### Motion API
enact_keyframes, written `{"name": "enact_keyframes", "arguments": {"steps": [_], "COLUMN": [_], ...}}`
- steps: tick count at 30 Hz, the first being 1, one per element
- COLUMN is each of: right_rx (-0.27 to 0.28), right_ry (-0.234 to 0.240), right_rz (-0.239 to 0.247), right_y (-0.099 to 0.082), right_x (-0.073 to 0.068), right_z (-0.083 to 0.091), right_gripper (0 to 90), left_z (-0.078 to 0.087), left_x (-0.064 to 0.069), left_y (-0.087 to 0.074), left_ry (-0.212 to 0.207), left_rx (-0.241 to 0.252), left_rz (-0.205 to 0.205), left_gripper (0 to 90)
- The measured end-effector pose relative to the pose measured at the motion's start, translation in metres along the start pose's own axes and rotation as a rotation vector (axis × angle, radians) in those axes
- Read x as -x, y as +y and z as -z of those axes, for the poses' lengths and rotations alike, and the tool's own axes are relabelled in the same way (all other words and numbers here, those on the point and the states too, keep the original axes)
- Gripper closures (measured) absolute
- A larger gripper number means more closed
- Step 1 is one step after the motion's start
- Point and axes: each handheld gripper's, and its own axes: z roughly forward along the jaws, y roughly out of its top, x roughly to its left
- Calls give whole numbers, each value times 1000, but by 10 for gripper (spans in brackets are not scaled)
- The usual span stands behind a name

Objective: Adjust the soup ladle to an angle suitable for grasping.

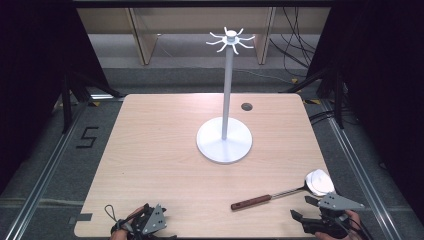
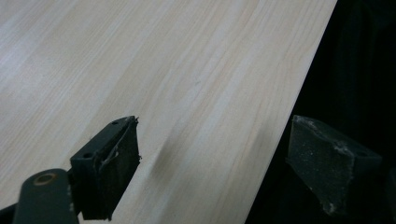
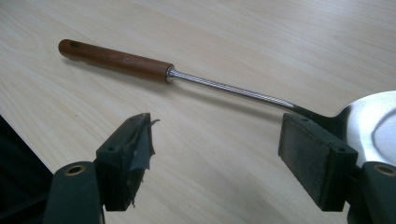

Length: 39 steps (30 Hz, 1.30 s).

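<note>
A metal spatula (image 1: pixel 280 194) lies on the wooden table (image 1: pixel 165 150) near its front right corner. Its brown wooden handle (image 1: pixel 251 202) (image 3: pixel 114 59) points left and its shiny blade (image 1: pixel 319 182) (image 3: pixel 373 121) points right. My right gripper (image 1: pixel 306 209) (image 3: pixel 215 158) hovers just in front of the spatula, open, with nothing between its jaws. My left gripper (image 1: pixel 150 222) (image 2: pixel 212 163) sits at the table's front left edge, open and empty, one jaw over the wood and the other past the edge. A white hook stand (image 1: pixel 228 75) with a round base (image 1: pixel 224 141) rises at mid table.
A small dark grommet hole (image 1: pixel 246 106) marks the table's far right part. Metal rails (image 1: pixel 45 170) run along the floor on both sides. Cables (image 1: pixel 295 30) lie on the floor behind the table. The number 5 (image 1: pixel 87 136) is marked on the floor at left.
</note>
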Motion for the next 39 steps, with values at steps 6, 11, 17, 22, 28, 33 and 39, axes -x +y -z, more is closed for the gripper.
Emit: {"name": "enact_keyframes", "arguments": {"steps": [6,11,17,22,28,33,39], "right_rx": [-13,-2,-21,-40,-61,-80,-112], "right_ry": [19,18,29,33,37,29,36], "right_rz": [-8,8,89,161,203,254,298], "right_y": [0,1,14,20,24,30,42], "right_x": [-1,-2,-11,-17,-23,-27,-30], "right_z": [-1,-2,-2,-6,-10,-16,-30], "right_gripper": [265,257,232,218,221,227,238], "left_z": [0,0,-1,-1,0,-1,-1], "left_x": [0,0,0,0,0,0,0], "left_y": [0,0,0,0,0,0,0], "left_ry": [-4,-3,-7,-8,-2,-8,-8], "left_rx": [0,0,-1,-2,-2,-3,-3], "left_rz": [-1,-1,2,1,0,2,4], "left_gripper": [159,159,159,159,159,159,159]}}
